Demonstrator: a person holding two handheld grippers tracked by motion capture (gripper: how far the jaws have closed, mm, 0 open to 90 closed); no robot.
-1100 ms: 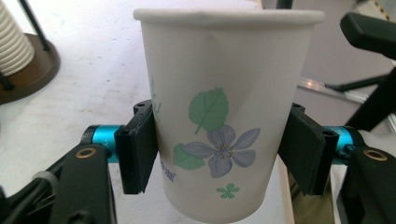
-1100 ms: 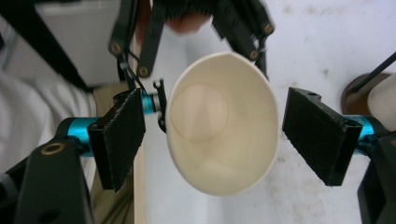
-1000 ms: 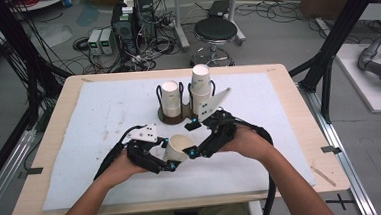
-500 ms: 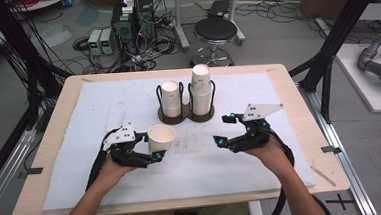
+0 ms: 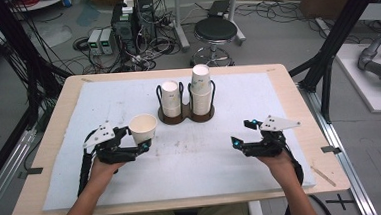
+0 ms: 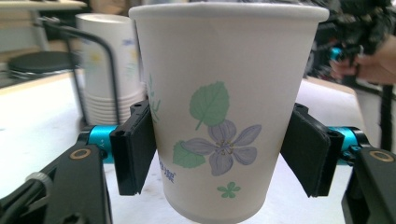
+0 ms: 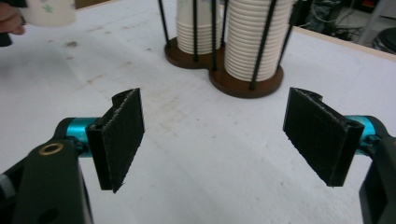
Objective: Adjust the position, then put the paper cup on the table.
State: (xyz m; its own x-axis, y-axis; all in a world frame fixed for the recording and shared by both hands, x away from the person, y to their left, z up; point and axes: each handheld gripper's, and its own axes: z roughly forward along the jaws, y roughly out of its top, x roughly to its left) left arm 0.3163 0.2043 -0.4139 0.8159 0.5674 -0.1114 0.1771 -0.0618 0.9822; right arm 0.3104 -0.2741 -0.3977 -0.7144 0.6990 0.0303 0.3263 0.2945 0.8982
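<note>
Left gripper [image 5: 139, 139]: low over the left part of the white mat [image 5: 82, 179], held in the person's left hand [image 5: 104, 165]; its jaws stand either side of a paper cup, pads against the cup's wall in the left gripper view.
Paper cup [image 5: 143, 128]: upright, mouth up, between the left gripper's jaws at its tip; printed with green leaves and a purple flower [image 6: 224, 144]; its base looks lifted off the mat in the left gripper view.
Cup holder [image 5: 186, 115]: brown two-well base with black wire posts, near the far middle of the mat, well apart from both grippers.
Cup stacks: a shorter stack [image 5: 170, 97] in the left well, a taller stack [image 5: 201, 89] in the right well.
Right gripper [image 5: 242, 133]: low over the right part of the mat, held in the right hand [image 5: 277, 160]; jaws spread wide with nothing between them, only bare mat [image 7: 210, 154] beyond.
</note>
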